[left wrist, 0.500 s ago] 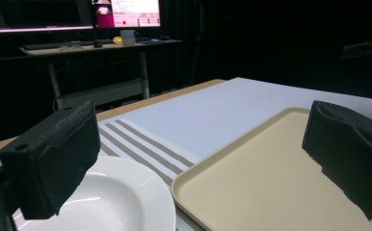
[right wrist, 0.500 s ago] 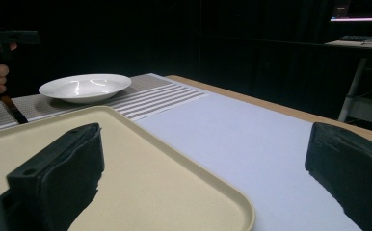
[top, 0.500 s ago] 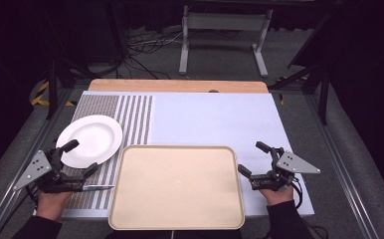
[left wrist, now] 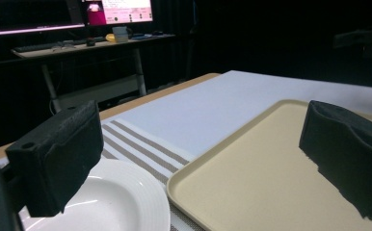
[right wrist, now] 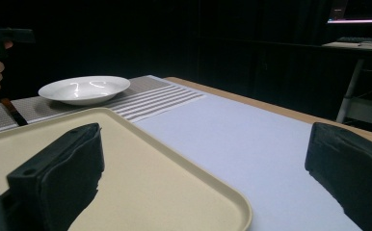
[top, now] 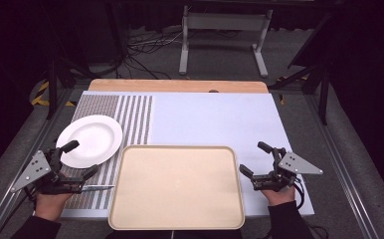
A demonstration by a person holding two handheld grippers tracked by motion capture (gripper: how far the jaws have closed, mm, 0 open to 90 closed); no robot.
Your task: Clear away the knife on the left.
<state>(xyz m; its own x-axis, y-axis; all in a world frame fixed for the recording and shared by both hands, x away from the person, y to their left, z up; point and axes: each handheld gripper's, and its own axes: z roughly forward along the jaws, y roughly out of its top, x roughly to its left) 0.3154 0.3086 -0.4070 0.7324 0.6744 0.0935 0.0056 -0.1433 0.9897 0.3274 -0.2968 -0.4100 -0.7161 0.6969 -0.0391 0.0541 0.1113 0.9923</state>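
Nothing is started yet: both the left gripper (top: 78, 159) and right gripper (top: 255, 159) are wide open and empty; the plate (top: 89, 139) sits beside the bare tray (top: 176, 221).

No legible txt anywhere — monitor (left wrist: 126, 10) screen too blurry.

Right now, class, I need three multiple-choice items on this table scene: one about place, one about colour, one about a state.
1. Where does the round white plate lie?
A. on the tray
B. on the striped mat left of the tray
C. at the far right edge

2. What colour is the rectangular plastic tray?
A. beige
B. red
C. black

3. How do the left gripper's jaws stand?
A. clamped on the plate
B. clamped on the tray
C. open, holding nothing

Key: 1 B, the plate rests on the stripes beside the tray; 2 A, its surface is pale tan; 3 C, the jaws stand apart with nothing between.
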